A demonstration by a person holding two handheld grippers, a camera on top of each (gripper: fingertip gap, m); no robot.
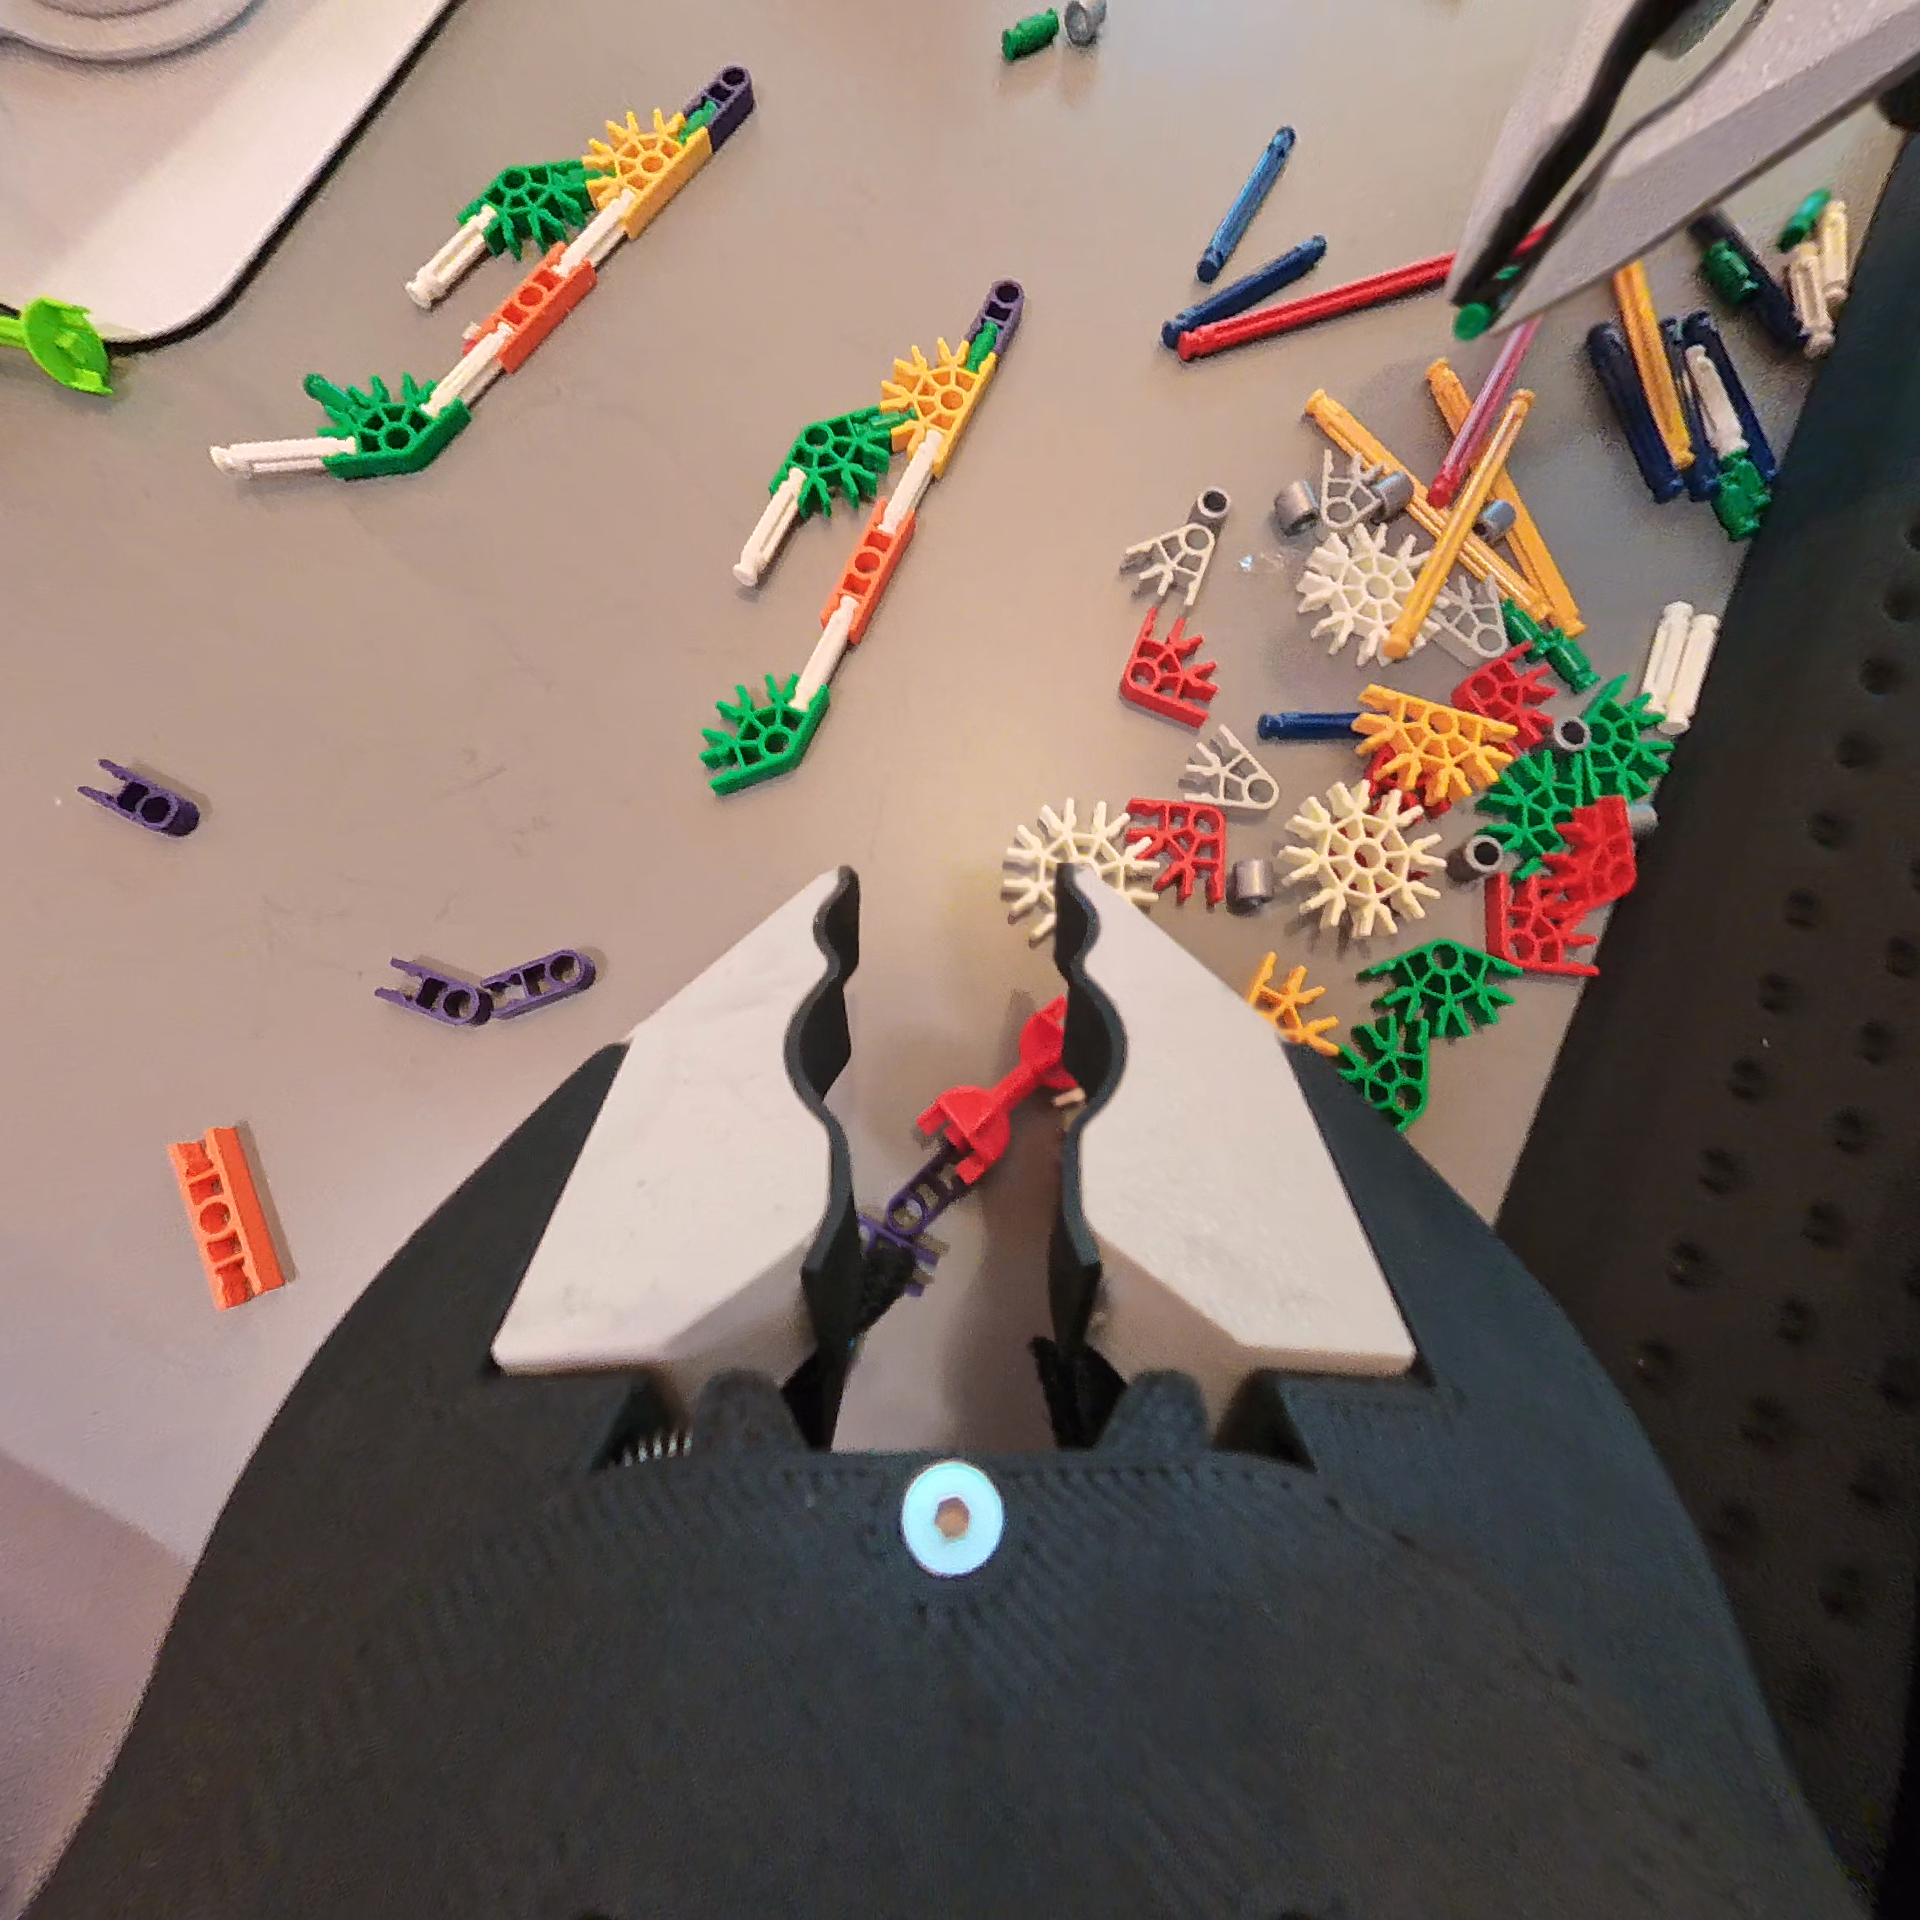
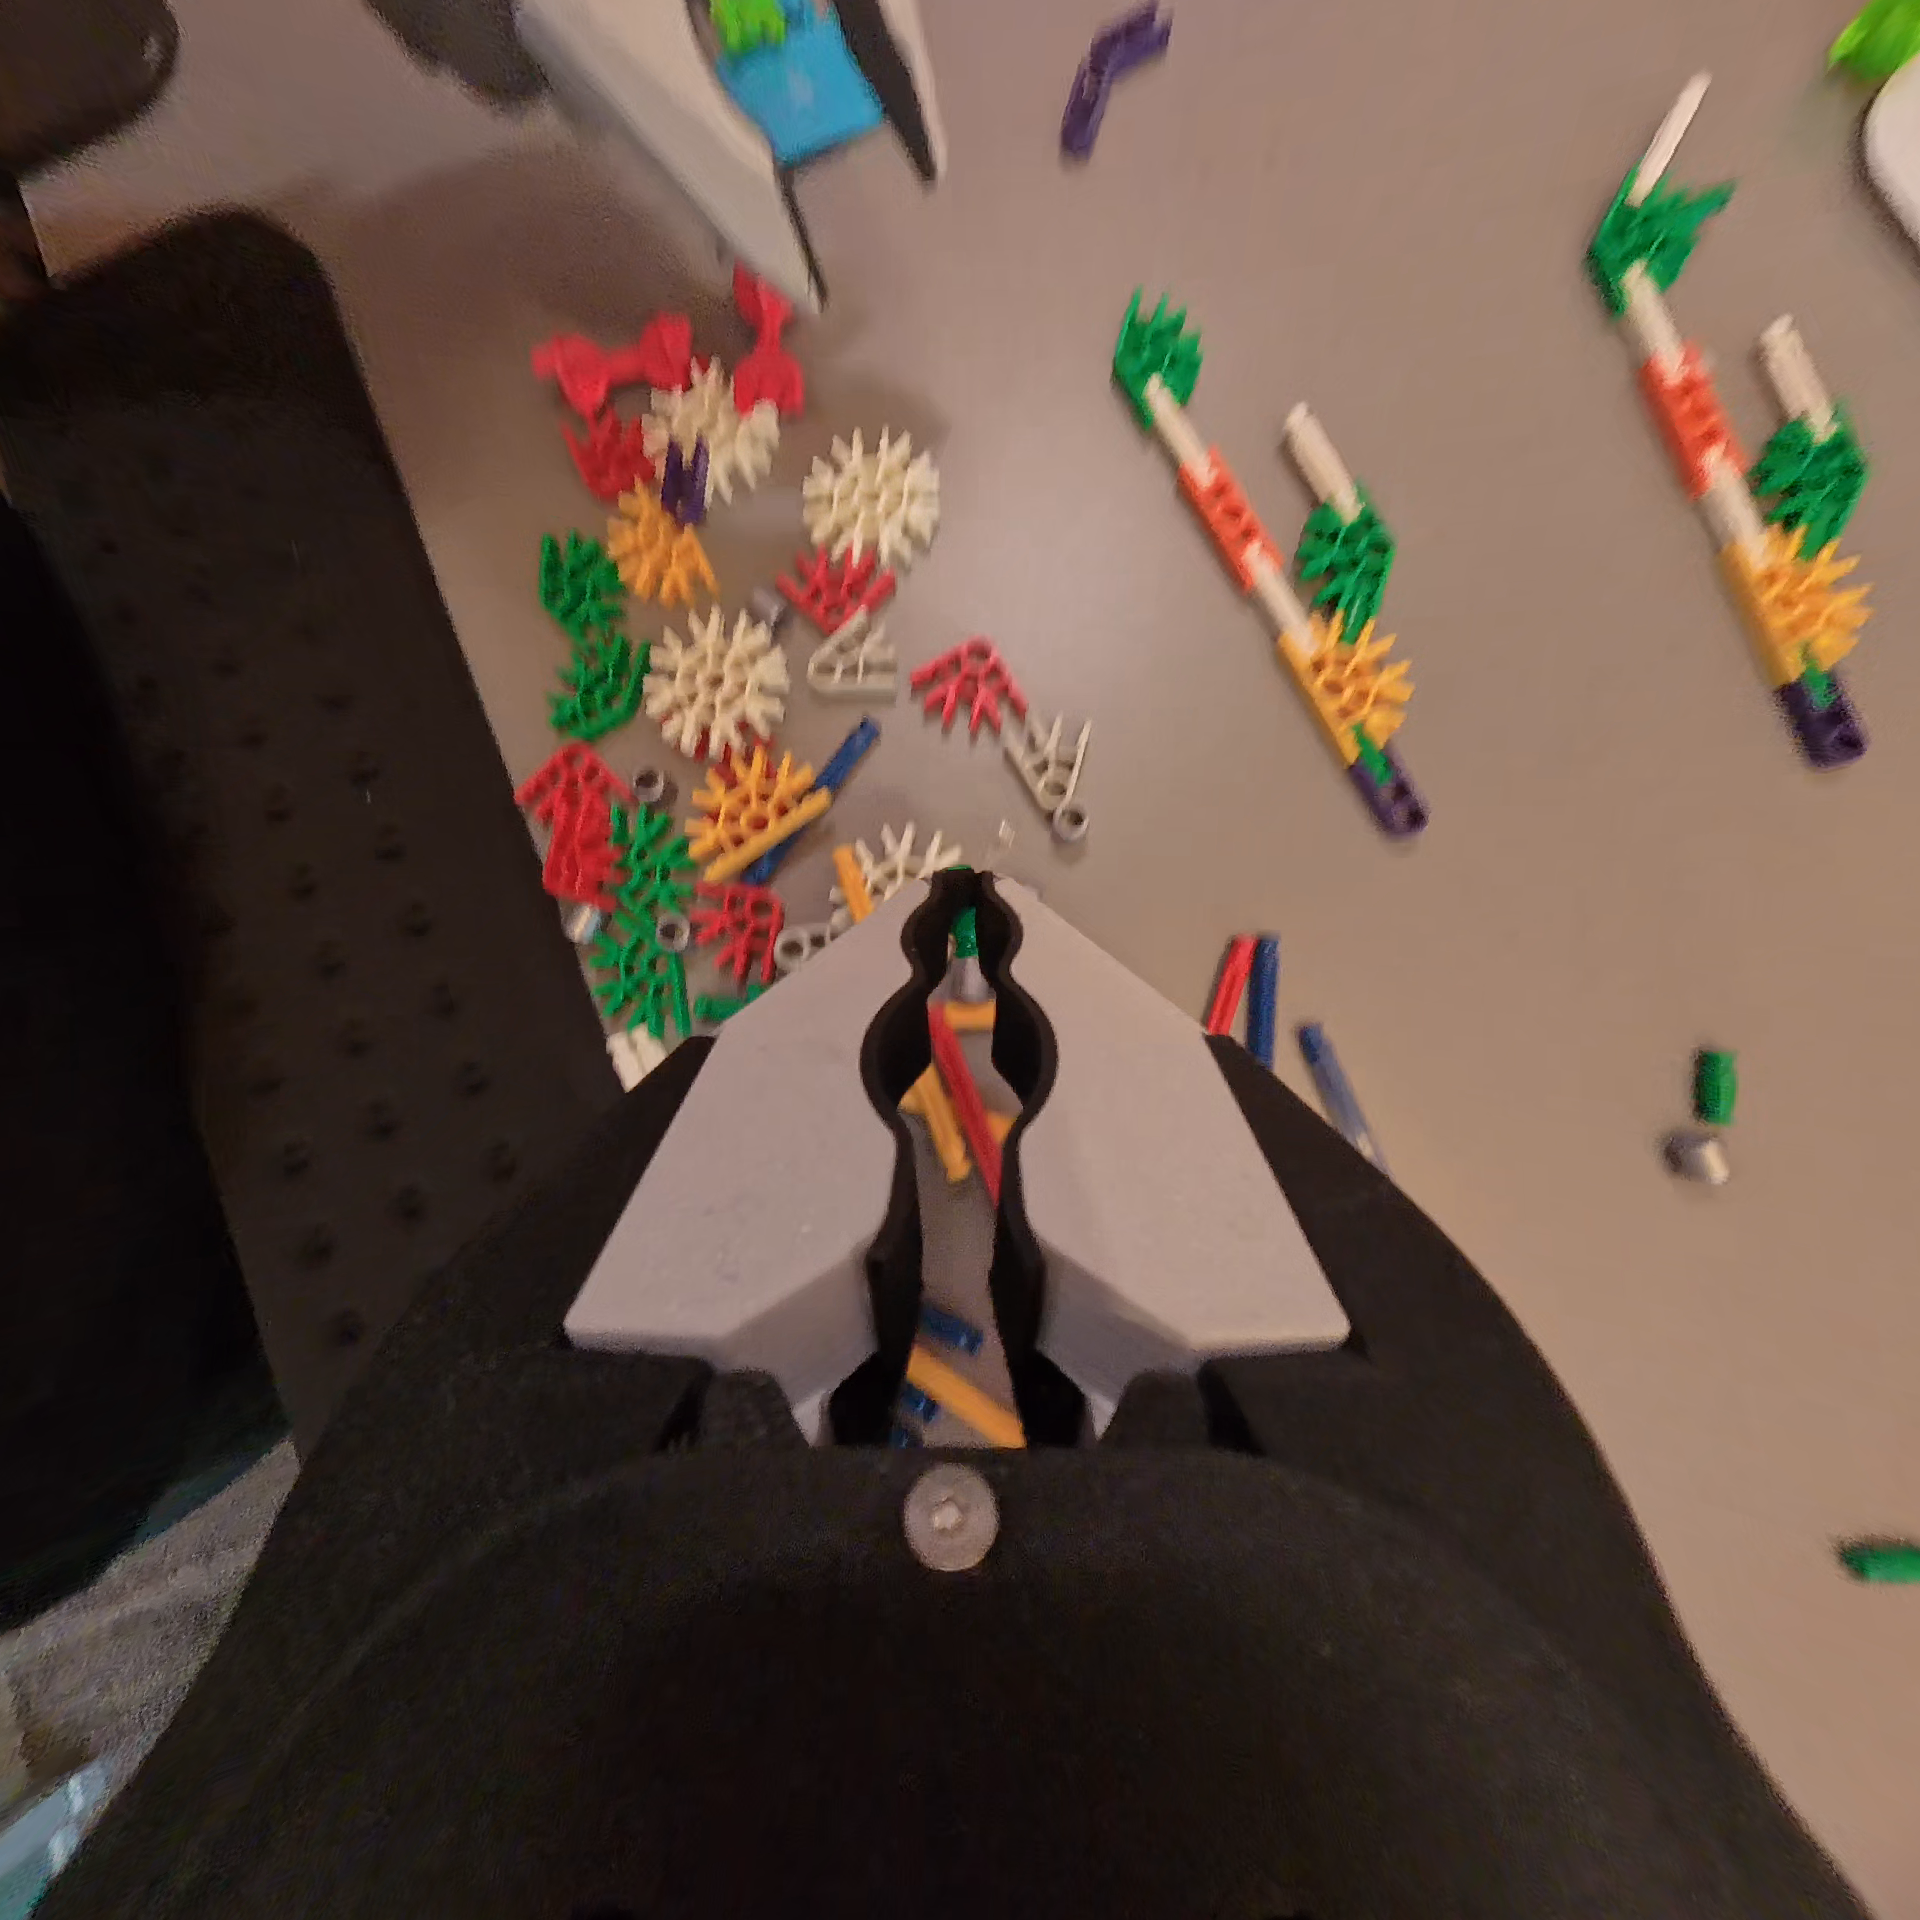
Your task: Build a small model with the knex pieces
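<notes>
Low in the centre of the left wrist view, the left gripper (image 1: 956,904) is seen with its fingers well parted and nothing gripped between them. A red connector (image 1: 997,1091) and a purple clip (image 1: 914,1210) are framed in the gap, lying on the grey table (image 1: 623,727) below; whether the red piece touches the finger beside it cannot be told. At the upper right of that view the right gripper (image 1: 1481,291) is shown above a long red rod (image 1: 1309,301). In the blurred right wrist view its fingers are drawn almost together, and a small green rod (image 2: 966,920) is pinched at the very tips. A heap of loose connectors is spread along the right of the left view, a white snowflake wheel (image 1: 1361,852) among them, with yellow and blue rods just beyond. Two like assemblies of green, yellow, orange and white parts are laid apart from the heap, the nearer assembly (image 1: 862,540) at centre and the farther assembly (image 1: 520,281) at upper left. An orange block (image 1: 227,1216) is found alone at lower left.
</notes>
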